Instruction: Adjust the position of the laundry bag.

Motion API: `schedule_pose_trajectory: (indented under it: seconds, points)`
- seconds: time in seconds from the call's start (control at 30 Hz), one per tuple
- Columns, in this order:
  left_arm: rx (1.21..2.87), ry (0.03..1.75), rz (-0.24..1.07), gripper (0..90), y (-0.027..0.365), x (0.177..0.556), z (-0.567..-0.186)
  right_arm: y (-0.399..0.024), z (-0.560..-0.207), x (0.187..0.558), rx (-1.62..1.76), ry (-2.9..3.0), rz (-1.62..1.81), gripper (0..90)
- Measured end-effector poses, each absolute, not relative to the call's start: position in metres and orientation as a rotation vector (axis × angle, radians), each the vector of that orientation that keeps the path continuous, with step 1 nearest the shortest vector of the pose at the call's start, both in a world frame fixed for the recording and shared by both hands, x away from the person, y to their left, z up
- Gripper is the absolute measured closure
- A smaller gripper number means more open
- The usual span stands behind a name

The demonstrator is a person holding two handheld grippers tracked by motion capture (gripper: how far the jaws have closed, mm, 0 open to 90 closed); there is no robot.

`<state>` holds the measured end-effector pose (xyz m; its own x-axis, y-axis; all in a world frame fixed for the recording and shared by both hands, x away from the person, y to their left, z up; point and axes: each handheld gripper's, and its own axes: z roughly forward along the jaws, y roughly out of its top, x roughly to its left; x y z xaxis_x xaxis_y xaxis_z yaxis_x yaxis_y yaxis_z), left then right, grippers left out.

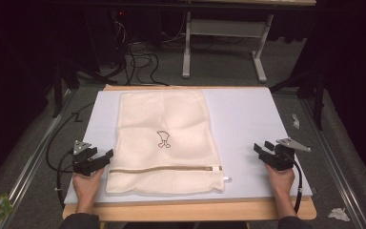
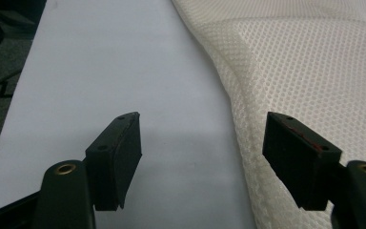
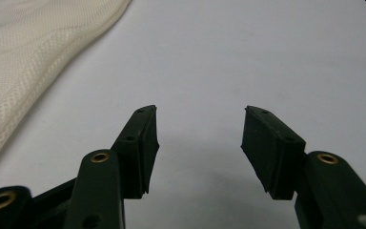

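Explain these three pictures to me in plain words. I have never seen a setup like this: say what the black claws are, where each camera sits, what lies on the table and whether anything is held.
A person sits at a table holding a hand tool in each hand: the left gripper and the right gripper, each with two black jaws. The high view looks down from above. The other two pictures come from small cameras riding on each gripper, looking along its jaws. On the white board lies a cream mesh laundry bag with a zipper near the person. Both grippers stand open and hold nothing; the left one sits at the bag's edge.

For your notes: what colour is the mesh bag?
Cream, clearest in the left gripper view: mesh bag.
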<state>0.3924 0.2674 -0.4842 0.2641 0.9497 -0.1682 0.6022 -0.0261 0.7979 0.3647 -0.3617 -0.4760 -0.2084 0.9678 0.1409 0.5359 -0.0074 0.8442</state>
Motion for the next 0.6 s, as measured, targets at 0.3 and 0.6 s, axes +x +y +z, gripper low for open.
schedule_pose_trajectory:
  seconds: [0.3, 0.6]
  points:
    - [1.744, 1.413, 0.529, 34.1, 0.2648, 0.3922, -0.4834, -0.3605, -0.476, 0.368, 1.584, 1.777, 1.088, 46.4]
    - [1.782, 1.395, 0.516, 34.5, 0.2611, 0.3904, -0.4788, -0.3618, -0.4764, 0.3693, 1.638, 1.797, 1.116, 44.3]
